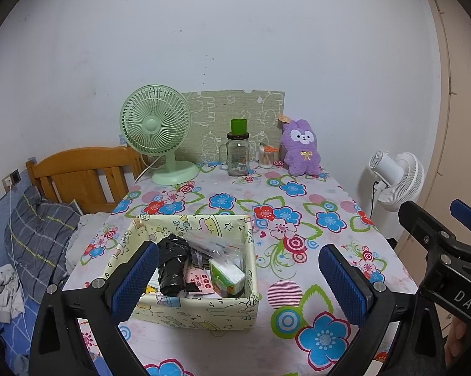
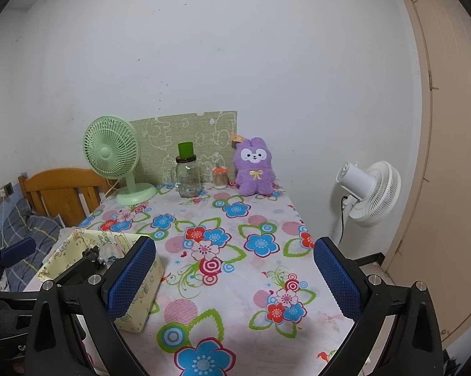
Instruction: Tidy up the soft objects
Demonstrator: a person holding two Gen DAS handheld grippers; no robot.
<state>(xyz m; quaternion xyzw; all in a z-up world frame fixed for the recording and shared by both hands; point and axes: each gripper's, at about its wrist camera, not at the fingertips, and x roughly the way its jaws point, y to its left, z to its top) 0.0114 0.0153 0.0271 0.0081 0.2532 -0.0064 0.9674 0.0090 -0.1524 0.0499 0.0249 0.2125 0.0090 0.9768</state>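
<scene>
A purple plush bunny [image 1: 301, 148] sits upright at the far right of the flowered table, against the wall; it also shows in the right wrist view [image 2: 255, 167]. A pale yellow fabric box [image 1: 198, 308] stands near the front left, holding a black bundle [image 1: 173, 266], a green-white packet and a clear bag. My left gripper [image 1: 240, 279] is open and empty, hovering just over the box's near side. My right gripper [image 2: 235, 277] is open and empty over the table's front middle, right of the box [image 2: 141, 300].
A green desk fan [image 1: 157, 131], a glass jar with a green lid [image 1: 238, 153] and a small cotton-swab jar [image 1: 266, 156] line the back edge. A white floor fan [image 2: 370, 192] stands to the right of the table. A bed with a wooden headboard [image 1: 79, 178] lies to the left.
</scene>
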